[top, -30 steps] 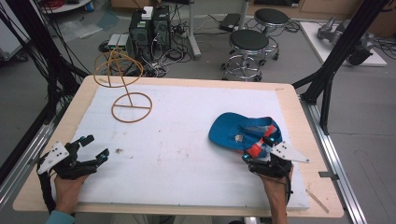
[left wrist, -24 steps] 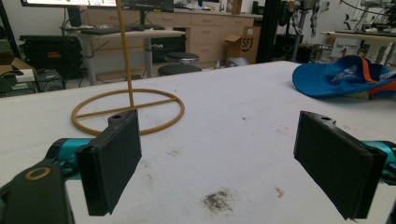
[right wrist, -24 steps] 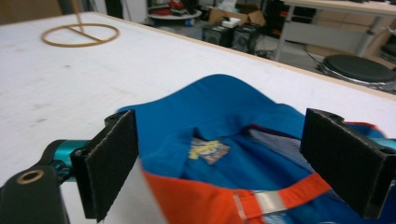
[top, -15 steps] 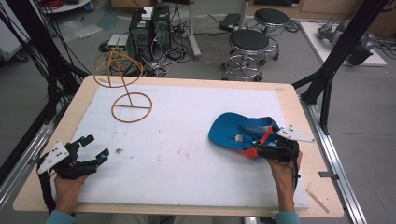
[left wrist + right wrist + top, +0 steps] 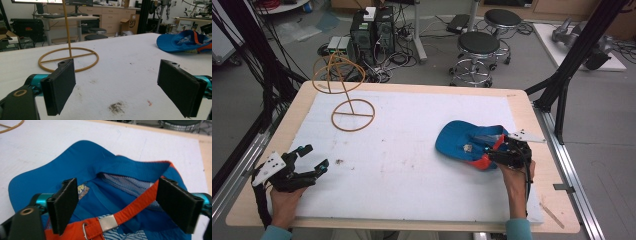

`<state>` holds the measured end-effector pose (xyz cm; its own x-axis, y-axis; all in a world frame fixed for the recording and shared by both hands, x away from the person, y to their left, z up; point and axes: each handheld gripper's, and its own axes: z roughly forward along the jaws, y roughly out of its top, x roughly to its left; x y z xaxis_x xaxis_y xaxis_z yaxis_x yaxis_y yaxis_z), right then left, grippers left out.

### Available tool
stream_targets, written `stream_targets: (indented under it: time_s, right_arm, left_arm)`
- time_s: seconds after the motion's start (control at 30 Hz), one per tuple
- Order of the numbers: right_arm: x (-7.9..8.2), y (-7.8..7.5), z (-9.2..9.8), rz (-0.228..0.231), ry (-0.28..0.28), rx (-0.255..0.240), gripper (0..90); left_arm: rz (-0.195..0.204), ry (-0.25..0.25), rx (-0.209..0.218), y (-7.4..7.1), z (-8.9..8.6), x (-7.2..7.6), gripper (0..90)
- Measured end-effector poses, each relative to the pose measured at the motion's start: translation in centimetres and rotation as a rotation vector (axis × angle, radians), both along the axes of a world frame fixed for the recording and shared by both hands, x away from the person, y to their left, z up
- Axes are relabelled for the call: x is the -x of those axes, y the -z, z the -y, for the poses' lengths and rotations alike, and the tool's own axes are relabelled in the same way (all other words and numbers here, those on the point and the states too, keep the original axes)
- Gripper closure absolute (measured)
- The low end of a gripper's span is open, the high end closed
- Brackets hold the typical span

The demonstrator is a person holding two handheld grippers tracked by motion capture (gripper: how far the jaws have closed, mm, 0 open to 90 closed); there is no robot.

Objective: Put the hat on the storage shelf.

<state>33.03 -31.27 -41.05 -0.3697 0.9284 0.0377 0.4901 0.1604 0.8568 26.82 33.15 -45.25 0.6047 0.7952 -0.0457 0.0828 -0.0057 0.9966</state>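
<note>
The blue cap [image 5: 462,142] lay upside down near the right edge of the counter [image 5: 412,170]. The right tongs [image 5: 122,202] hung over its orange strap [image 5: 140,207], jaws apart and just closing, pressing nothing. The left tongs [image 5: 120,85] stood wide apart, well away, facing a wire stand [image 5: 68,58].

The right gripper [image 5: 501,152] has swung from pointing up the table beside the blue cap [image 5: 462,142] to pointing sideways at its back, and its jaws, lately wide apart, have just been closing, with the cap's orange strap [image 5: 130,213] now lying between them, unpinched.
</note>
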Motion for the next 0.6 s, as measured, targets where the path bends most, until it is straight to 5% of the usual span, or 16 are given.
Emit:
stream_targets:
  time_s: [0.33,0.6]
  right_arm:
    - [-0.9,1.4,0.2,-0.081,0.069,0.048,21.5]
    - [-1.7,2.3,0.5,-0.137,0.09,0.022,32.1]
  left_arm:
    - [0.001,0.001,0.002,0.0,0.0,0.0,15.3]
    - [0.001,0.001,0.002,0.0,0.0,0.0,15.3]
